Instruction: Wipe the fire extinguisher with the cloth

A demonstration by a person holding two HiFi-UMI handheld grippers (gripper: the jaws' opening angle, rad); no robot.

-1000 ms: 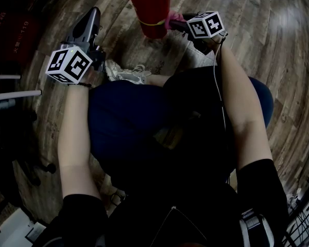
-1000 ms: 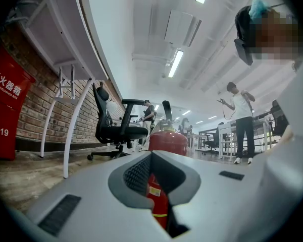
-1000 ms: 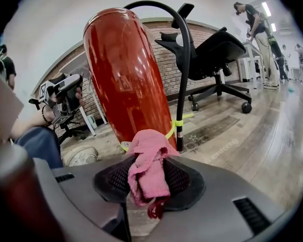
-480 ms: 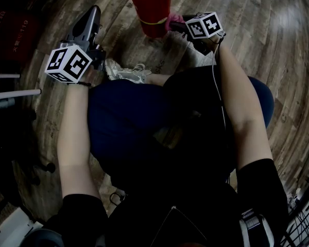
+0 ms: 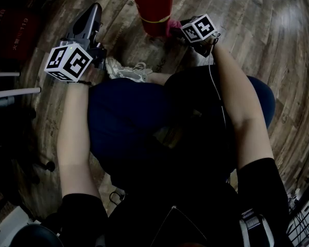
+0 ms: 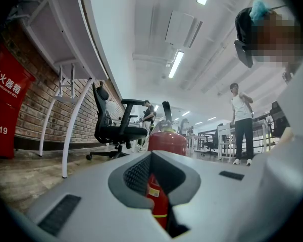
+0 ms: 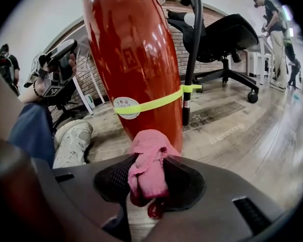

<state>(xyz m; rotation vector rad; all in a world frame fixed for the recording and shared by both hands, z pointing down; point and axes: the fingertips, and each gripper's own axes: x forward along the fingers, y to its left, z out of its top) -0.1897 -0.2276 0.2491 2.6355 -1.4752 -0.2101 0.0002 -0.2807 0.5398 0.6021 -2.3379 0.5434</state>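
The wooden floor [image 5: 257, 45] is carrying one red fire extinguisher [image 5: 153, 6], standing upright. The head view is cutting off its top, and in the left gripper view the jaws are hiding its lower body. Your right gripper [image 7: 149, 183] is clamping its jaws on one pink cloth [image 7: 149, 153] and pressing it against the cylinder's foot, below the yellow band [image 7: 151, 104]. Your left gripper [image 6: 159, 195] is hovering well apart from the extinguisher, jaws drawn almost together on nothing.
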